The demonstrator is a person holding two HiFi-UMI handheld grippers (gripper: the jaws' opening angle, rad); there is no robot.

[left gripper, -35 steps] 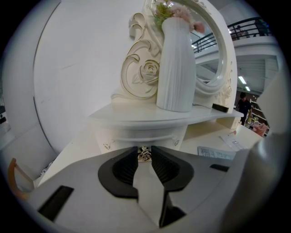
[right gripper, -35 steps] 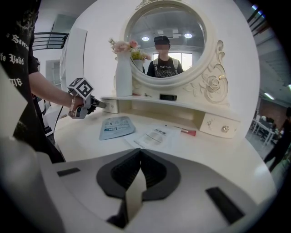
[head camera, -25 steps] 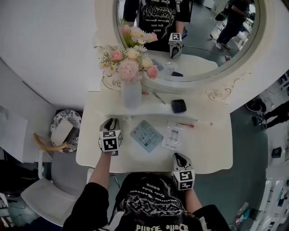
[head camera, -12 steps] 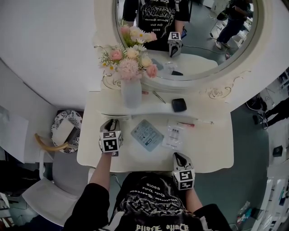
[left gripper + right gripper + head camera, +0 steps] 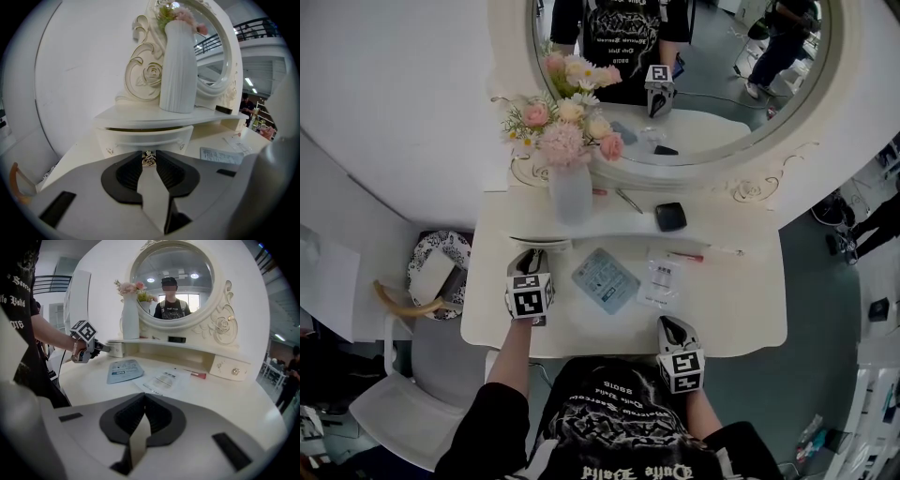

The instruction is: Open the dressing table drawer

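The small white drawer (image 5: pixel 145 139) sits under the left end of the dressing table's raised shelf (image 5: pixel 164 115), with a dark gap above its front. My left gripper (image 5: pixel 149 160) is shut on the drawer's little metal knob (image 5: pixel 149 158), which shows between the black pads. In the head view that gripper (image 5: pixel 528 259) points at the drawer (image 5: pixel 546 243). My right gripper (image 5: pixel 672 324) rests at the table's near edge, shut, with nothing between its pads (image 5: pixel 154 414). A matching drawer with a knob (image 5: pixel 236 371) is at the shelf's right end.
On the shelf stand a white vase of pink flowers (image 5: pixel 570 192) and a black compact (image 5: pixel 671 217). A blue packet (image 5: pixel 604 280), a clear packet (image 5: pixel 659 281) and a red pen (image 5: pixel 684 257) lie on the tabletop (image 5: pixel 741 309). A patterned basket (image 5: pixel 436 272) is left of the table.
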